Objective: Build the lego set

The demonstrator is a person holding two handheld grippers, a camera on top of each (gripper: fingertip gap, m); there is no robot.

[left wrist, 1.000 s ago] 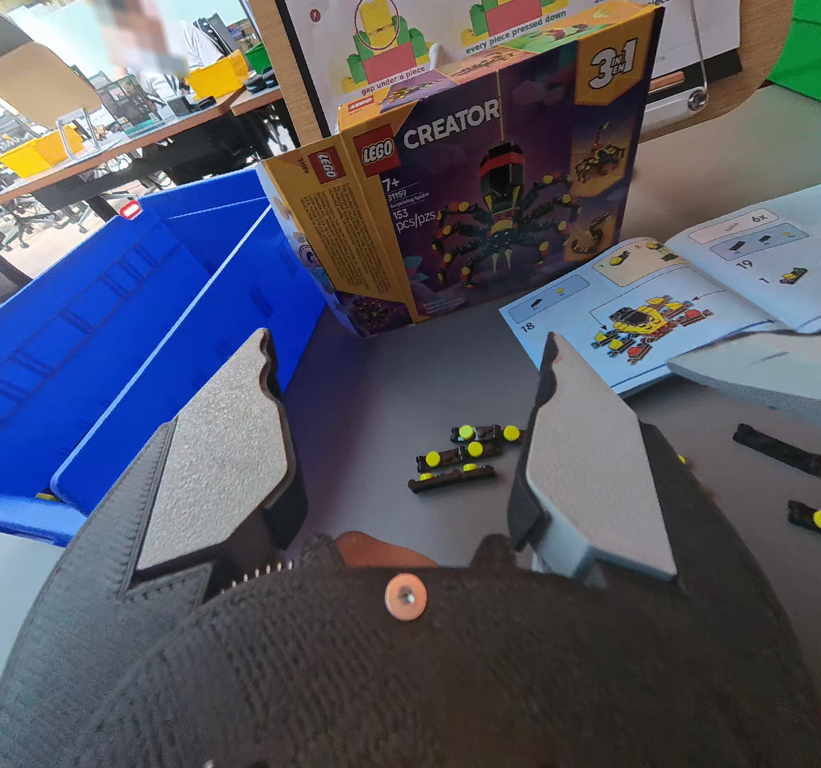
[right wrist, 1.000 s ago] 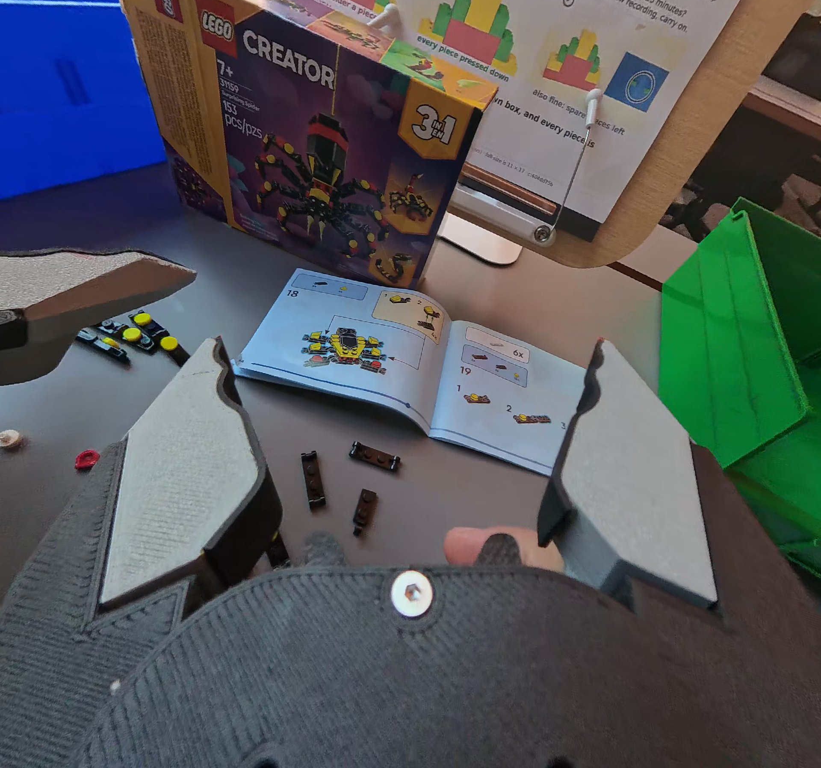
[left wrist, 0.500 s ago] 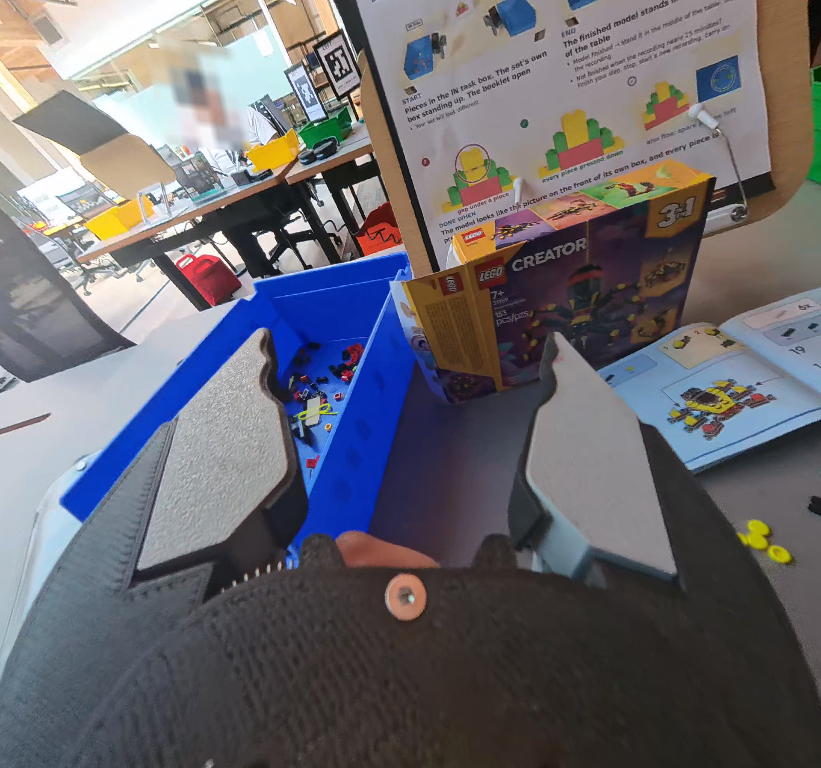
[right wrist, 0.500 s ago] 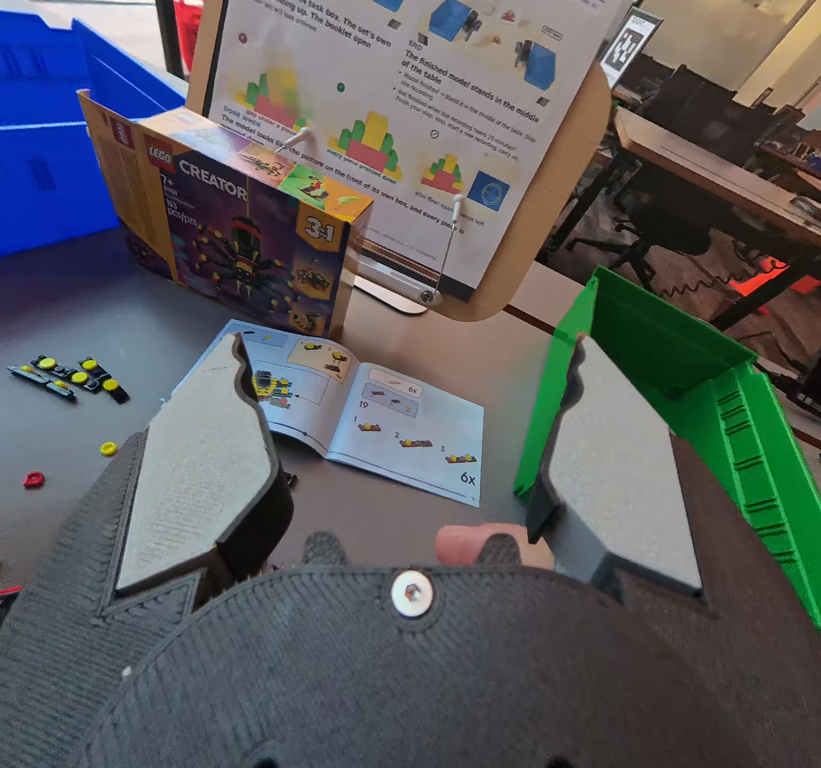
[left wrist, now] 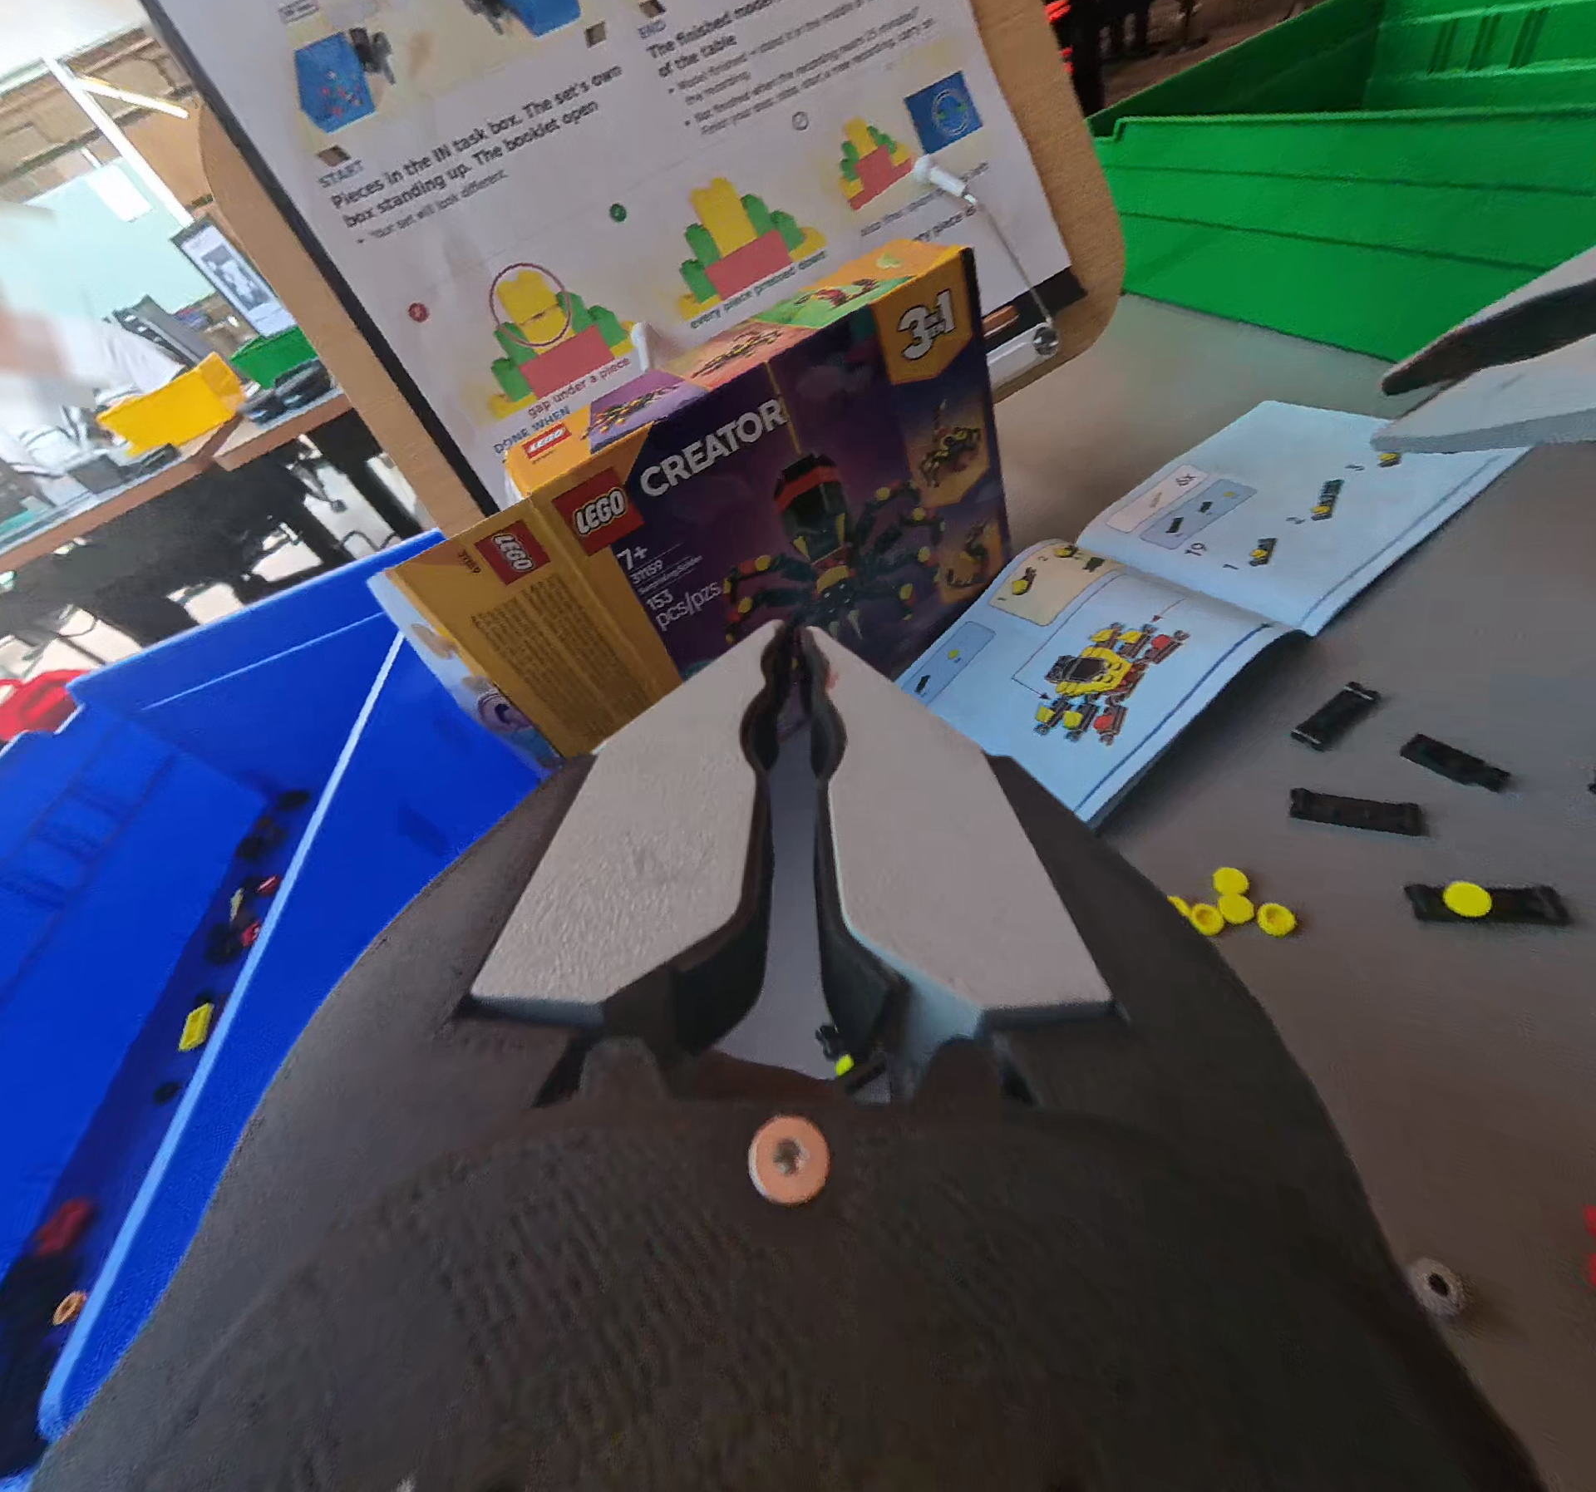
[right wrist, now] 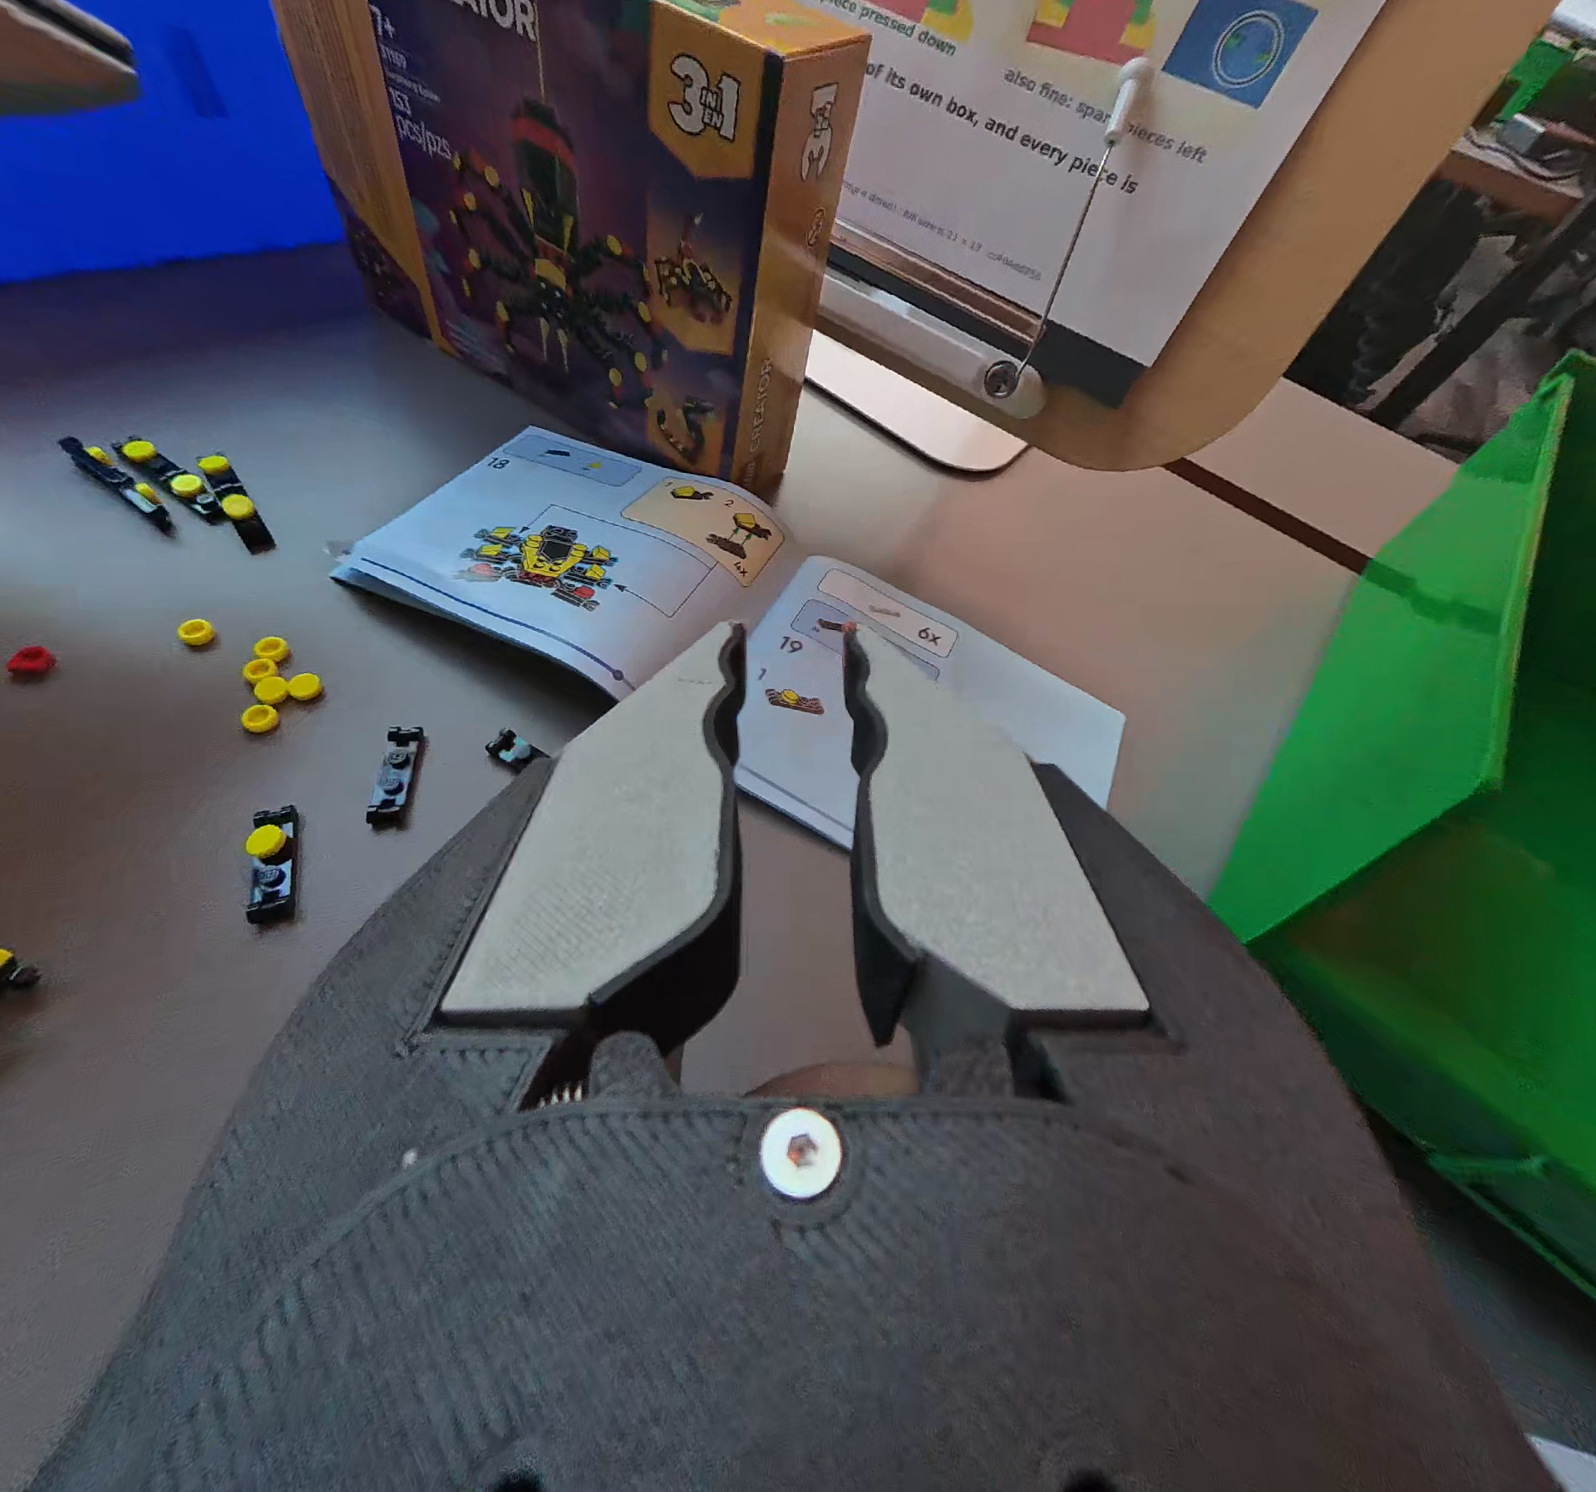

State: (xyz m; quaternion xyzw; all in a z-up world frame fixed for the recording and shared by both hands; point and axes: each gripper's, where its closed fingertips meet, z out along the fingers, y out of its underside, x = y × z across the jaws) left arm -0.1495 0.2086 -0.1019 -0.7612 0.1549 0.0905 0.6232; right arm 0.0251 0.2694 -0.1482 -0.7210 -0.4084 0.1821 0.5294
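Observation:
My left gripper [left wrist: 790, 647] is shut and empty, held above the table in front of the set's box [left wrist: 777, 501]. My right gripper [right wrist: 790, 639] is empty, its jaws a narrow gap apart, over the open booklet [right wrist: 604, 552]. On the grey table lie loose black plates [right wrist: 395, 773], a black plate with a yellow tile [right wrist: 272, 863], several yellow round tiles [right wrist: 272, 682] and black strips with yellow tiles [right wrist: 173, 483]. The left wrist view also shows the booklet [left wrist: 1166, 604], black plates [left wrist: 1356, 811] and yellow tiles [left wrist: 1235, 906].
A blue bin [left wrist: 216, 846] with loose pieces stands at the left. A green bin [right wrist: 1425, 760] stands at the right. An instruction board [left wrist: 604, 112] stands behind the box. A small red piece [right wrist: 30, 660] lies at the left table edge of the right wrist view. About 20 cm separates my left fingertips from my right. The small red piece [right wrist: 30, 660] is closer to my left gripper, around 15 cm from its tips; the right tips are 20 cm off.
Both grippers have closed from wide open: the left fully, the right to a narrow gap. The left view swung from the blue bin back toward the box; the right dropped toward the booklet.

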